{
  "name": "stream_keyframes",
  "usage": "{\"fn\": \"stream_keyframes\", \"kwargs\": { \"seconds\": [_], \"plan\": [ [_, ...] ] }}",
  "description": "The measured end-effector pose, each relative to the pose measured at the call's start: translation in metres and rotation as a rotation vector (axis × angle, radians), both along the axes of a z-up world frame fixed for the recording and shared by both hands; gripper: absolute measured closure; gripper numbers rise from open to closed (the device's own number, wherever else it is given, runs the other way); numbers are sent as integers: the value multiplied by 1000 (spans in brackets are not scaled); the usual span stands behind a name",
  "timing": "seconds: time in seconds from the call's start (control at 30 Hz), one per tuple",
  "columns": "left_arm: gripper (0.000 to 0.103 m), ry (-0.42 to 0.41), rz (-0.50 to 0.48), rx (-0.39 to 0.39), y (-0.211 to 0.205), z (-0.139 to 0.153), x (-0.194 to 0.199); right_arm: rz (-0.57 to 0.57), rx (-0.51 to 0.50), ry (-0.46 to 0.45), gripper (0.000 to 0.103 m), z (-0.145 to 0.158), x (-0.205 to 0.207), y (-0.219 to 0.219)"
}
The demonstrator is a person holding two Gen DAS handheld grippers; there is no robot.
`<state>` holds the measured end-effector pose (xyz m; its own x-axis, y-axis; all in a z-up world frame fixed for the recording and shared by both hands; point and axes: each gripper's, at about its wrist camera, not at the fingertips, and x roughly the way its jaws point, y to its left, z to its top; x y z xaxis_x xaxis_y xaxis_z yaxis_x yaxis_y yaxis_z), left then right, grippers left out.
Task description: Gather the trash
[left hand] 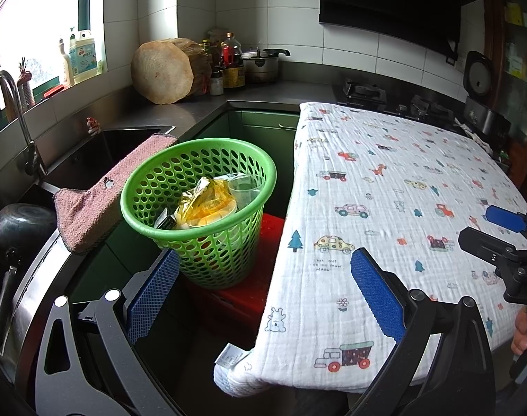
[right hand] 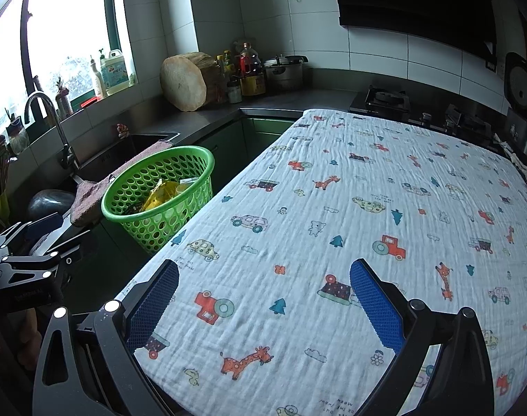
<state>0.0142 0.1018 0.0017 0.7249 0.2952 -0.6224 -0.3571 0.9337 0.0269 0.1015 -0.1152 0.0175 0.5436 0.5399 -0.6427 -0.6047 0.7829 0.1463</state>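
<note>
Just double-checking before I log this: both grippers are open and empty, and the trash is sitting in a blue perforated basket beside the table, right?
Not quite: the basket is green, not blue, as the left wrist view shows. The rest holds: the trash is inside it, beside the table, and the left gripper and right gripper are open and empty.

Daylight pours in from the window (left hand: 38,27) at upper left in both views and burns it out to near white, so little shows beyond the glass. The white wall tiles (left hand: 152,7) beside it catch a soft sheen, and the patterned cloth (right hand: 367,225) is evenly and brightly lit, with fine wrinkle shadows. The range hood (left hand: 395,3) at upper right is almost solid black, and the space below the counter is dim. Both fisheye views bend straight lines strongly toward the edges, and the corners darken. Focus is fairly sharp throughout.
</note>
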Motion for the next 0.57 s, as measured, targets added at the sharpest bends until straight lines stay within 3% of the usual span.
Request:
{"fn": "stream_keyframes", "kwargs": {
  "seconds": [0.57],
  "plan": [
    [5, 6, -4, -4, -2, -3, 1, 0, -1, -3, 7, 1, 2, -3]
  ]
}}
